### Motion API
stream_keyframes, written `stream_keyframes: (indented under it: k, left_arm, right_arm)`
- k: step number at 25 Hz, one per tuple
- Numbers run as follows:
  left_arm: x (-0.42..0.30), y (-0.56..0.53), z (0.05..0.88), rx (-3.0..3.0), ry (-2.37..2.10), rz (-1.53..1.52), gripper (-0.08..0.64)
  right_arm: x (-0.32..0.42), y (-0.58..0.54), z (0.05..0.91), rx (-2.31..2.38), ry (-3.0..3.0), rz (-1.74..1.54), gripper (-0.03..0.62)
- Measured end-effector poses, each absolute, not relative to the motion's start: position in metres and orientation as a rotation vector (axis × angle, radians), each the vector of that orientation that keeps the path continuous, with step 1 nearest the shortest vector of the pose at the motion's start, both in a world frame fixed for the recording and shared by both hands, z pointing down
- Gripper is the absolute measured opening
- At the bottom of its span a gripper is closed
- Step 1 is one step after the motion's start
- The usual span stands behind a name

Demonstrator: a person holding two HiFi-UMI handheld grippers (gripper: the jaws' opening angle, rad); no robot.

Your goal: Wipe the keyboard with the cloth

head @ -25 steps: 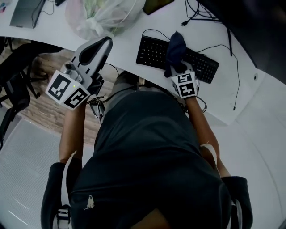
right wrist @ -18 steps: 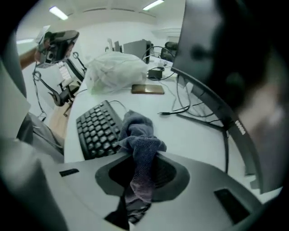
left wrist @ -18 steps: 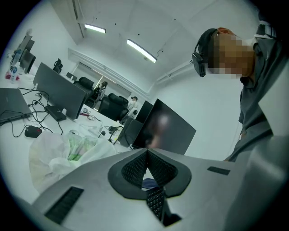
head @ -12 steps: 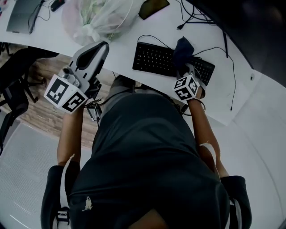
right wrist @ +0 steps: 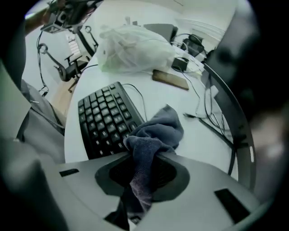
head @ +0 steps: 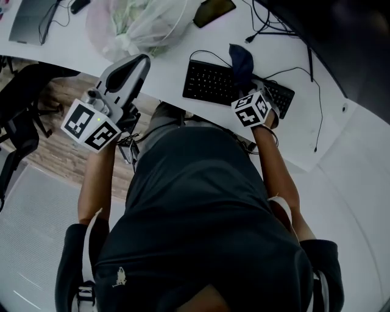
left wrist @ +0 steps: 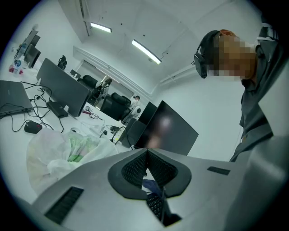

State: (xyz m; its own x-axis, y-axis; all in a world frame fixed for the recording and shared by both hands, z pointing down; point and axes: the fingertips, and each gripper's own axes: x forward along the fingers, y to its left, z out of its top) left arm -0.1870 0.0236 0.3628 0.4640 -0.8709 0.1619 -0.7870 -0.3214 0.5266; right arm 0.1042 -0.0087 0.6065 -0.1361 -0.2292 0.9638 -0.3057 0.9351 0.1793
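1. Two grippers were in your hands, and only one was working. Your right gripper (right wrist: pixel 144 175) was clamped on the single dark blue cloth (right wrist: pixel 156 131), with a fold squeezed between the pads and a tail hanging beneath them. That hard pinch probably served to stop the cloth slipping as it dragged across keys.
2. One loose bunch of cloth stood ahead of those jaws, over the keyboard (right wrist: pixel 101 119) right of its middle. A corner of it reached past the keyboard's far edge. No view settled whether it pressed on the keys, though it looked low enough to brush them.
3. Your left gripper (head: pixel 139 63) hung to the keyboard's left, apart from it, above the near edge of the desk (head: pixel 164 73). Its jaws were closed on each other with nothing between them. It seemed parked clear of the wiping path, since one hand is enough for this job and the keyboard looked steady unaided.
4. One keyboard lay flat on the desk, square to you, which suited side-to-side strokes.
5. Beyond the keyboard's far left corner sat one translucent plastic bag (head: pixel 137 21). One flat dark slab (head: pixel 213 11), perhaps a phone, lay past the far edge. One laptop (head: pixel 30 18) lay well off to the keyboard's left. Several cables (head: pixel 274 24) trailed past its far and right sides, too tangled to count.
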Motion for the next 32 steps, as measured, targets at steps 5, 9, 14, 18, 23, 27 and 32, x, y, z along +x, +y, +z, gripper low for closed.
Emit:
stream_keyframes:
  k: [5,9,14,18,23,27,32]
  left_arm:
    - [-0.181,0.017,0.368,2.165,-1.353,-0.188,0.005]
    - [-0.180,0.015,0.365,2.166,-1.354,-0.185,0.005]
    - [-0.189,0.019,0.372,2.125,-1.374,-0.182,0.005]
    - [-0.189,0.013,0.375,2.113,-1.358,-0.206,0.005]
    - [-0.177,0.008,0.369,2.149,-1.319,-0.204,0.005]
    - [-0.181,0.016,0.368,2.146,-1.328,-0.194,0.005]
    - [-0.188,0.030,0.372,2.129,-1.346,-0.196,0.005]
  right_arm:
    - [-0.036,0.071,0.607,0.002,-1.964,0.103,0.086]
    - [-0.051,0.054,0.599,-0.007,-2.019,0.108,0.086]
    - [0.016,0.017,0.600,0.202,-1.955,0.188,0.086]
    - [0.003,0.024,0.606,0.171,-1.919,0.124,0.086]
    - [-0.030,0.042,0.603,0.078,-2.000,0.161,0.086]
    - [0.027,0.035,0.604,0.208,-1.971,0.291,0.086]
    - [0.149,0.004,0.602,0.505,-1.795,0.385,0.086]
